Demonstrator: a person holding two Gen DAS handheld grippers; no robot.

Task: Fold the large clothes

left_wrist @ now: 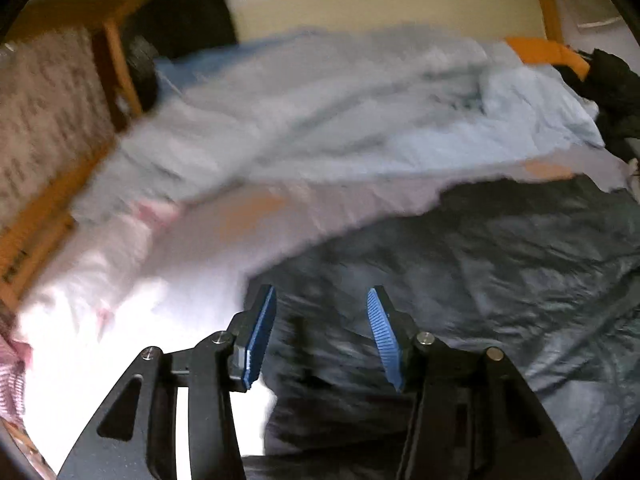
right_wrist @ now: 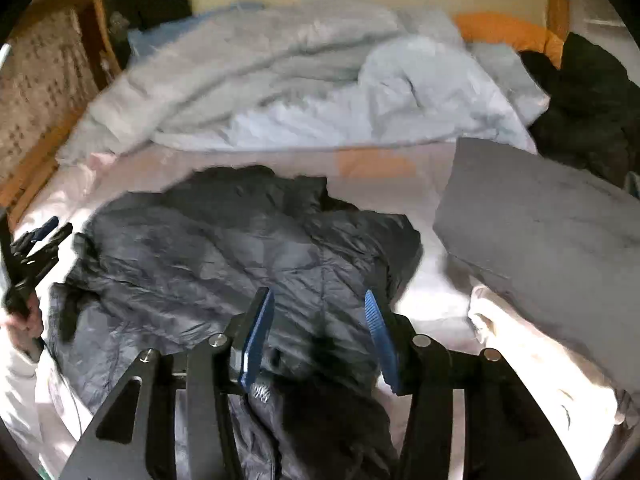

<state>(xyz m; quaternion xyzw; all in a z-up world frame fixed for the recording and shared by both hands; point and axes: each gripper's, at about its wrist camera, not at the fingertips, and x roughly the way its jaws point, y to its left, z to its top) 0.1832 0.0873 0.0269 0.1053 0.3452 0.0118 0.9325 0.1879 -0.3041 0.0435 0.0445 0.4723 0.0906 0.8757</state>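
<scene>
A wicker basket [right_wrist: 38,92] stands far left beside the bed; what it holds cannot be seen. One dark puffy jacket [right_wrist: 248,252] lies crumpled on the pale sheet [right_wrist: 432,280], near and centre in the right wrist view. In the left wrist view the same jacket [left_wrist: 460,280] fills the near right, blurred.

The left gripper [left_wrist: 322,334] hangs over the jacket's left edge, its two blue pads apart and nothing pinched between them. It shows again at the far left of the right wrist view [right_wrist: 40,240], held by a hand [right_wrist: 22,322].

The right gripper [right_wrist: 320,334] hovers above the jacket's near part, likewise released, the cloth seemingly below the pads rather than gripped, though blur makes that uncertain.

Farther back lies one rumpled light blue duvet [right_wrist: 280,80]. To the right sits one grey folded piece [right_wrist: 540,220], with a cream cloth [right_wrist: 540,360] nearer. One black heap [right_wrist: 592,100] lies far right, next to an orange pillow [right_wrist: 504,30].
</scene>
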